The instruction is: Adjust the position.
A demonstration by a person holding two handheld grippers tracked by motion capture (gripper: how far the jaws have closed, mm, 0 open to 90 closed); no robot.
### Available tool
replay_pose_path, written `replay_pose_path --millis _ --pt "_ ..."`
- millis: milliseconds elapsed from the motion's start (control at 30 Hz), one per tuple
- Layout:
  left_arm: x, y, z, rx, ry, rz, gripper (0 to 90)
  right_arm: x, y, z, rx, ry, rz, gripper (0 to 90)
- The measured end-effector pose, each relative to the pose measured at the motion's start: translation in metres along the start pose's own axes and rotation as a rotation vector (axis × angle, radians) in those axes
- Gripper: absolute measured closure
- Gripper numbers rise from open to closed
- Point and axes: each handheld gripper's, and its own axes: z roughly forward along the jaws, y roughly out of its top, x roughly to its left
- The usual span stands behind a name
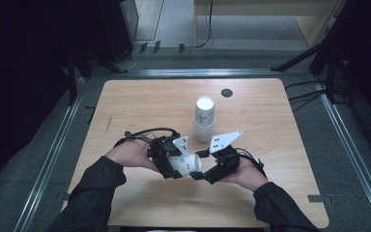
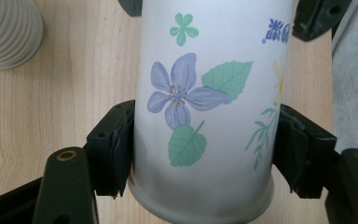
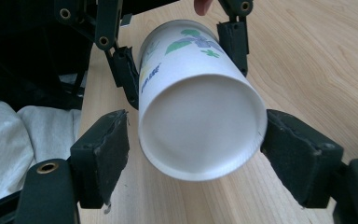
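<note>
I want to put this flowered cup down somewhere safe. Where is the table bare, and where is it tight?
The table is bare along its left side and far left corner, and on the right past the cup stack. The near edge in front of the hands is free too. It is crowded mid-table, where both tongs meet at the flowered cup just before the stack.

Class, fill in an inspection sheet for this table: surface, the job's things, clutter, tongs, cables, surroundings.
Surface: light wooden table, dark round insert near the far edge.
Job's things: flowered paper cup lying sideways between both tongs; stack of cups standing bottom-up mid-table.
Clutter: nothing seen.
Tongs: left tongs shut on the cup's wall near its rim; right tongs open around its base, a gap on one side.
Cables: black cable loops from the left tongs.
Surroundings: metal rails, dark floor.
</note>
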Motion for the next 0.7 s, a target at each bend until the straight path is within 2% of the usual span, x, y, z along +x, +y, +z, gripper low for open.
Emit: replay_pose_path --millis 167,300,467,700 --pt "-0.002 0.003 0.003 0.029 0.009 0.014 29.3 0.001 0.002 0.007 0.006 0.003 -0.011 24.1" --pt "-0.004 0.004 0.005 0.026 0.010 0.032 29.1 0.002 0.002 0.011 0.019 0.009 -0.019 25.5" --pt "-0.004 0.004 0.007 0.026 -0.005 0.041 29.1 0.004 0.002 0.013 0.021 0.008 -0.044 33.4" --pt "-0.002 0.003 0.008 0.011 -0.009 0.038 27.5 0.003 0.003 0.012 0.024 0.001 -0.044 34.3"
